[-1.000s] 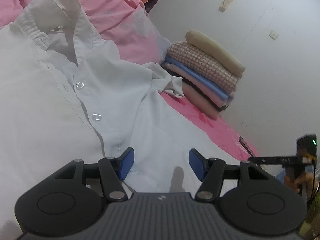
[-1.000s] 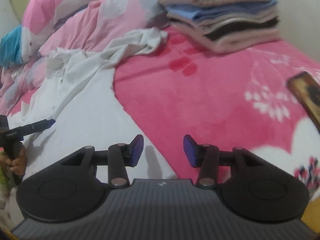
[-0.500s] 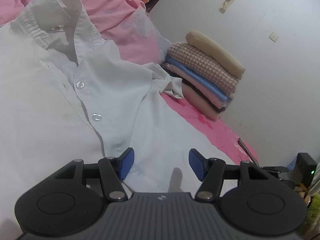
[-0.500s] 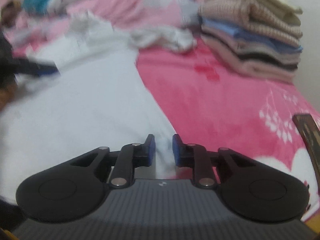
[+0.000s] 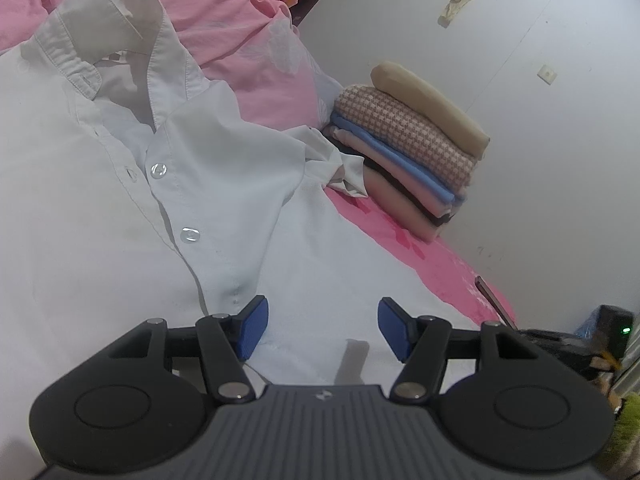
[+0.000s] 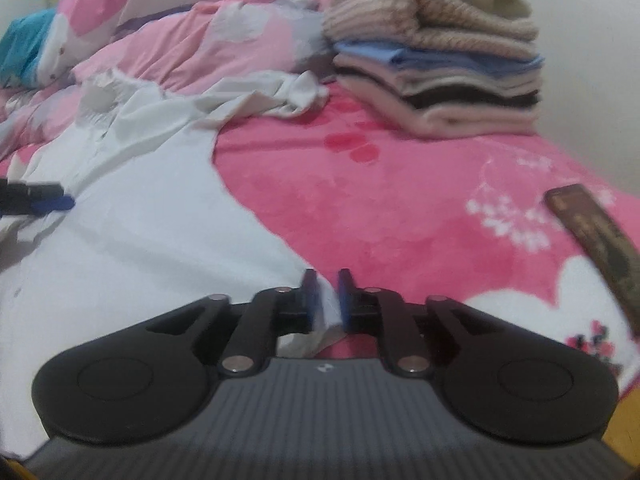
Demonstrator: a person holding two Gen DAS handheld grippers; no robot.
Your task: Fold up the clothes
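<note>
at the white shirt (image 6: 132,240) hem, right hand-held gripper (image 6: 325,300) pinching fabric

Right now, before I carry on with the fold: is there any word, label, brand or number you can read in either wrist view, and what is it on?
None can be read.
Left gripper body: a small pale emblem, no letters.
Right gripper body: the same small emblem, blurred.
Flat dark object on the pink blanket: patterned face, too blurred to read.
White shirt: no tag or print showing.
</note>
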